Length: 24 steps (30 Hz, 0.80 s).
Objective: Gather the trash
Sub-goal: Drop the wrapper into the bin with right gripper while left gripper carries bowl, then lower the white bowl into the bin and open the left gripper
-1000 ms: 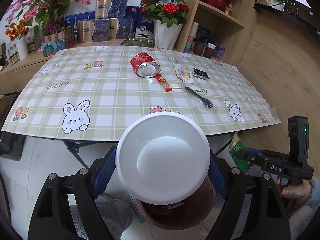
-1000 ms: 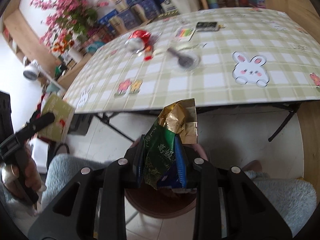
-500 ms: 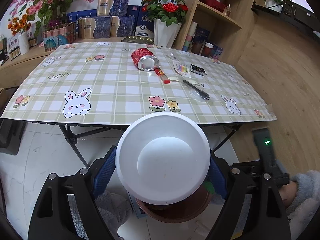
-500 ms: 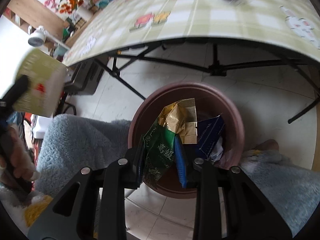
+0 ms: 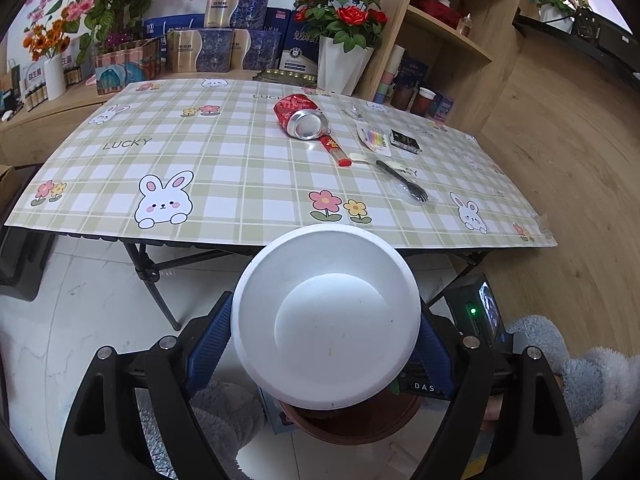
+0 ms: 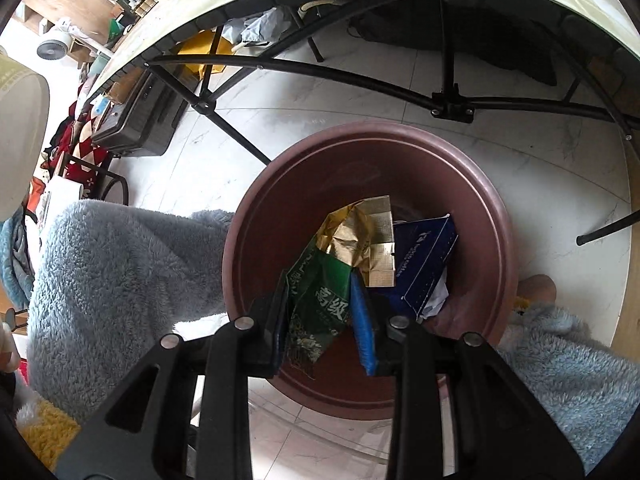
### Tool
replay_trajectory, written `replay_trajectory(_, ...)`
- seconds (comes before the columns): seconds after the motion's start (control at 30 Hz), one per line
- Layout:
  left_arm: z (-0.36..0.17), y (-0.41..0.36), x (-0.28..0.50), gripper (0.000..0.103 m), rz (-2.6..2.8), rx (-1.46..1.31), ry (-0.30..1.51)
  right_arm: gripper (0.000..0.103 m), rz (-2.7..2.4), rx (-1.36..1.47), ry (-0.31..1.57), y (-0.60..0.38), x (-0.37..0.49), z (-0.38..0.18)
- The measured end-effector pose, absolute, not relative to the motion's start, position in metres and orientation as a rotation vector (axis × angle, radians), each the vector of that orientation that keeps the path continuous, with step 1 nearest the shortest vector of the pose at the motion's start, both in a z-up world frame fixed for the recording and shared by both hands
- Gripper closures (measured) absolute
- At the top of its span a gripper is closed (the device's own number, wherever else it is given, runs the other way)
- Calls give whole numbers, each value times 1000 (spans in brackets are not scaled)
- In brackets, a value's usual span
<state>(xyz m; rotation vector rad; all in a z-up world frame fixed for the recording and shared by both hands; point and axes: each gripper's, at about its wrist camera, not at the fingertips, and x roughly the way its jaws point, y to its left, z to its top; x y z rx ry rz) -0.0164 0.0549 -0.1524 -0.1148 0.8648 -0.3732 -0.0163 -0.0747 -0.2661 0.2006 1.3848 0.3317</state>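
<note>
Item one, wrapper (image 6: 320, 300): green and gold foil, crumpled, hanging between the pads of my right gripper (image 6: 322, 320) directly over the mouth of the bin (image 6: 492, 216). The jaws have just been opening with the wrapper between them; the left pad looks to touch the foil yet, while the blue right pad shows a sliver of gap, so I judge the hold nearly gone. Bin: round, brown, on the tiled floor by my fleece-covered legs, already holding a navy box (image 6: 424, 264) and some white paper. Step in hand, as I read it: let the wrapper fall. To do it well I would keep the gripper centred above the mouth and widen the jaws fully, since foil may cling to a pad. Item two, bowl (image 5: 326, 318): white foam, clamped rim to rim in my left gripper (image 5: 326, 332), held above the near edge of the bin, waiting its turn. It is light and broad, so I would tip it well inside the rim before letting go. Remaining on the counter (image 5: 120, 168): crushed red can (image 5: 300, 118), red tube (image 5: 336, 150), black fork (image 5: 402, 180), small packets. Much collecting remains.
</note>
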Motion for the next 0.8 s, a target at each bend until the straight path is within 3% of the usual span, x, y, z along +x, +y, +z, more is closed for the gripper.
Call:
replay_trajectory(0.07,-153,56,-16,22,-372,-117,867,59,333,210,1368,-75,-15,-262)
replay_trajectory(0.13,-153,56,-16,22,-369,-112,867,42,327,206,1339,-74,-15,-254)
replay_trajectory(0.2,-154,56,-16,22,-367,-112,871,35,330,183,1298,-72,-15,-241)
replay_trajectory(0.33,-155,57,-16,22,-362,-112,877,11,319,148,1181,-74,-20,-209)
replay_trajectory(0.43,-157,56,-15,22,-362,-110,887,6,274,130,1090,-83,-23,-183)
replay_trajectory(0.8,-160,33,-12,22,-386,-48,923,6,159,238,802,-141,-24,-106)
